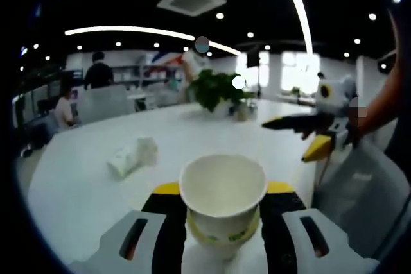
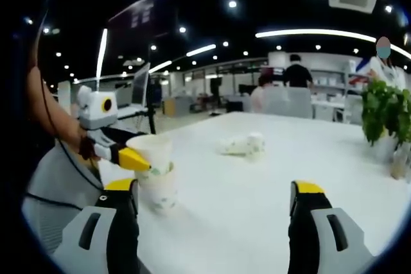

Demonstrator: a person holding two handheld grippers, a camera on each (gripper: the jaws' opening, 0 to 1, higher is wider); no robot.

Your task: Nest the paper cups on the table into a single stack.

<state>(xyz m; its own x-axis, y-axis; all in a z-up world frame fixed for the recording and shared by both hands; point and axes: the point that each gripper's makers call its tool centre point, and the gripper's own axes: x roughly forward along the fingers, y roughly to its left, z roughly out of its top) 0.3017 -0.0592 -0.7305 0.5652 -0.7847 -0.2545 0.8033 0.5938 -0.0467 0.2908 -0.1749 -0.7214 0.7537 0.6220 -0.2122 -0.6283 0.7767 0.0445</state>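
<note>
White paper cup [image 1: 222,202] with green-yellow band, white table [image 2: 270,184], black-yellow tongs [image 2: 215,206], green plant [image 1: 215,89]

White paper cups [image 1: 222,200] [image 2: 154,171] stand upright, nested (green-printed sides), above the table's near edge.

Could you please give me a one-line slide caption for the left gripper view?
Left gripper holds a paper cup above the white table; the right gripper waits open beside it.

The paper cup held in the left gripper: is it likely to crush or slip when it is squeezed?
The paper cup looks thin-walled and empty, so it is probably light and would dent under a firm squeeze. The left gripper holds it low on the tapering body, so it might slide upward if the grip loosens.
</note>
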